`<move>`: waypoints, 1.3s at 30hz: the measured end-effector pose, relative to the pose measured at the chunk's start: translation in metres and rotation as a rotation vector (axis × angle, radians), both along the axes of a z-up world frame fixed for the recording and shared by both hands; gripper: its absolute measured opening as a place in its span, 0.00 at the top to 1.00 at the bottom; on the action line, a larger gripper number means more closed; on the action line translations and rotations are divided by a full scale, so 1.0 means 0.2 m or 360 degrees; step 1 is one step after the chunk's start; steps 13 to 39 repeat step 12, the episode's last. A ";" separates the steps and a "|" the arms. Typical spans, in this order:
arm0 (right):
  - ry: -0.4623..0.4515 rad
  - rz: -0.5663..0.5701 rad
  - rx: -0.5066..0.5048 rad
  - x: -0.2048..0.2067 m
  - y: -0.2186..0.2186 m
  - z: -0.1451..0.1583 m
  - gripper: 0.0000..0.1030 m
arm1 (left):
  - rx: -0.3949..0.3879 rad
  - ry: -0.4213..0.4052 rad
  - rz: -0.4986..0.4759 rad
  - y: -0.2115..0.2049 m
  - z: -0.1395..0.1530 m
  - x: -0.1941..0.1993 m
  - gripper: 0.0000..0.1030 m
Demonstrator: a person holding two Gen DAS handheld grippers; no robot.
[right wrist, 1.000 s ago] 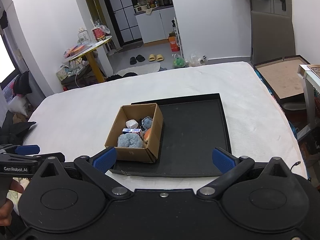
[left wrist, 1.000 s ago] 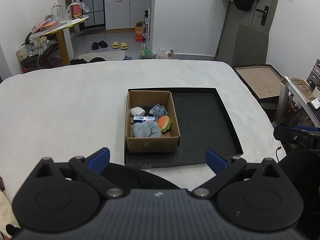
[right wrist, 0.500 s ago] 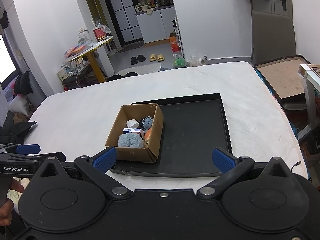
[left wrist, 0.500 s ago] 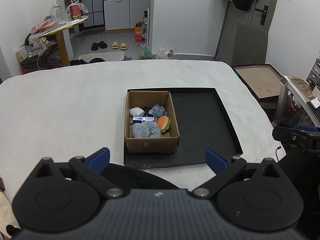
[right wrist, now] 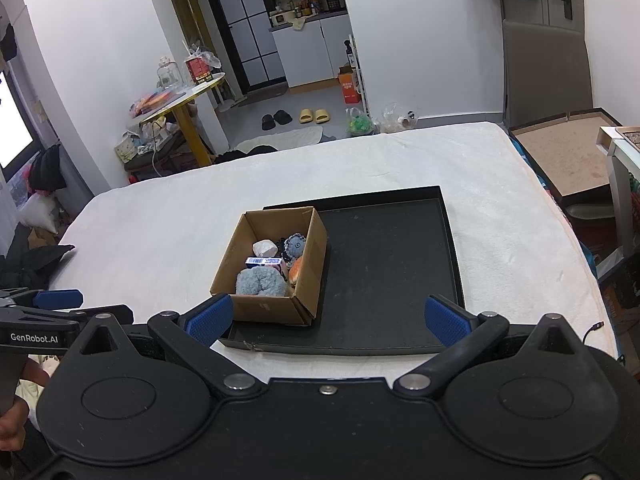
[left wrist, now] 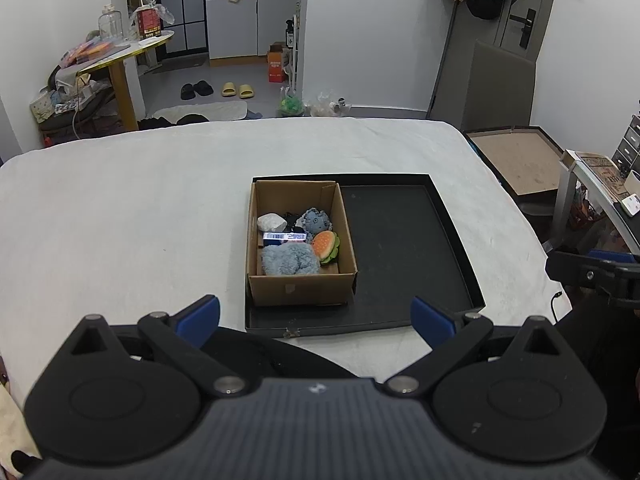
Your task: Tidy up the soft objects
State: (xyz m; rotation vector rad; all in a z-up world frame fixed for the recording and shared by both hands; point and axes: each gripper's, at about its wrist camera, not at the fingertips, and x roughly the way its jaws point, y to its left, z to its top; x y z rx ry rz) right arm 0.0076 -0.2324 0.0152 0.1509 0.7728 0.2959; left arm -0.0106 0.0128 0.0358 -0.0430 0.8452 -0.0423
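Note:
A brown cardboard box (left wrist: pixel 300 287) (right wrist: pixel 264 308) stands in the left part of a black tray (left wrist: pixel 400 248) (right wrist: pixel 384 272) on the white-covered table. Inside lie a fluffy blue plush (left wrist: pixel 289 261) (right wrist: pixel 260 282), a burger toy (left wrist: pixel 325 245) (right wrist: pixel 297 270), a round blue-grey plush (left wrist: pixel 316 220) (right wrist: pixel 295 245), a white soft lump (left wrist: pixel 271 222) (right wrist: pixel 265 247) and a small blue-white packet (left wrist: pixel 284 236). My left gripper (left wrist: pixel 314 316) hangs open near the tray's front edge, holding nothing. My right gripper (right wrist: pixel 326 318) is open too, equally empty.
The white table cover (left wrist: pixel 120 220) spreads wide to the left of the tray. A flat brown board in a dark frame (left wrist: pixel 516 158) lies off the table's right side. Beyond the far edge stand a yellow-legged side table (left wrist: pixel 120 76) and floor clutter.
Both views have shifted only slightly; the box and tray appear a touch higher in frame. Nothing was gripped or released.

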 end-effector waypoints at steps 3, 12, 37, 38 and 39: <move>0.0001 0.0001 0.0000 0.00 0.00 0.00 0.00 | 0.0006 -0.0005 -0.0008 -0.01 -0.01 0.00 0.02; 0.0022 -0.0006 -0.0008 0.03 -0.02 -0.02 0.00 | -0.0026 0.0014 -0.0026 -0.01 -0.06 0.07 0.02; 0.0022 -0.0006 -0.0008 0.03 -0.02 -0.02 0.00 | -0.0026 0.0014 -0.0026 -0.01 -0.06 0.07 0.02; 0.0022 -0.0006 -0.0008 0.03 -0.02 -0.02 0.00 | -0.0026 0.0014 -0.0026 -0.01 -0.06 0.07 0.02; 0.0022 -0.0006 -0.0008 0.03 -0.02 -0.02 0.00 | -0.0026 0.0014 -0.0026 -0.01 -0.06 0.07 0.02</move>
